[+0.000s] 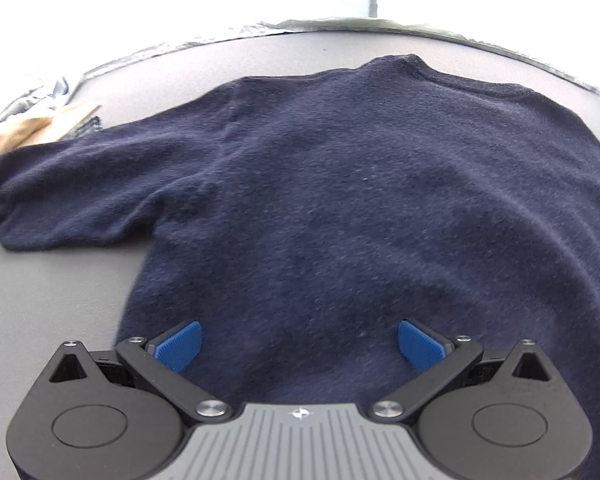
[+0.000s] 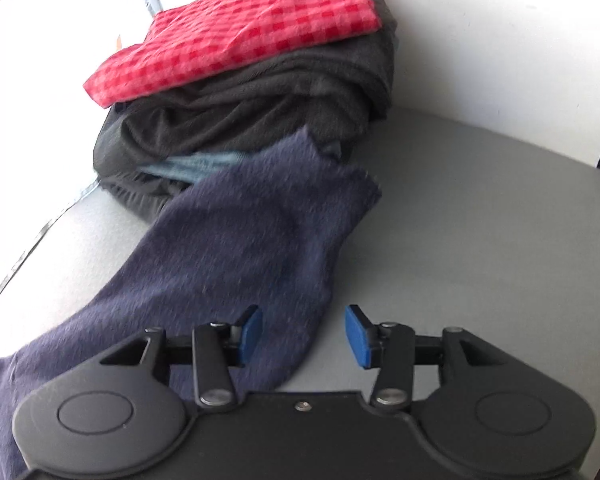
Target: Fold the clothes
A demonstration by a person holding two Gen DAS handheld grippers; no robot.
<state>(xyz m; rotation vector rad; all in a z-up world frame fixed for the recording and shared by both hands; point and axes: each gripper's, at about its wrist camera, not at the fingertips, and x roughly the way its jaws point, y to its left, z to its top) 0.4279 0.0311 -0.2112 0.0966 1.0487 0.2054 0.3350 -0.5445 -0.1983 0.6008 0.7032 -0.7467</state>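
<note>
Left wrist view: navy sweater [image 1: 340, 200] lying flat on tabletop [image 1: 52, 280], unfolded; left gripper [image 1: 299, 346] hanging released.
Right wrist view: right gripper [image 2: 303, 336] hovering released over sleeve [image 2: 240, 248].
Done: folded pile [image 2: 244, 80] sitting at far edge.

Grey table [image 2: 480, 216] – white wall [image 2: 480, 40] behind, v. bright light.

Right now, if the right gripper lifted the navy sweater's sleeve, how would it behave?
The navy sweater's sleeve would probably droop limply, since it lies flat and creased. Its fuzzy knit should resist slipping. The end resting against the dark folded pile might drag it slightly.
</note>
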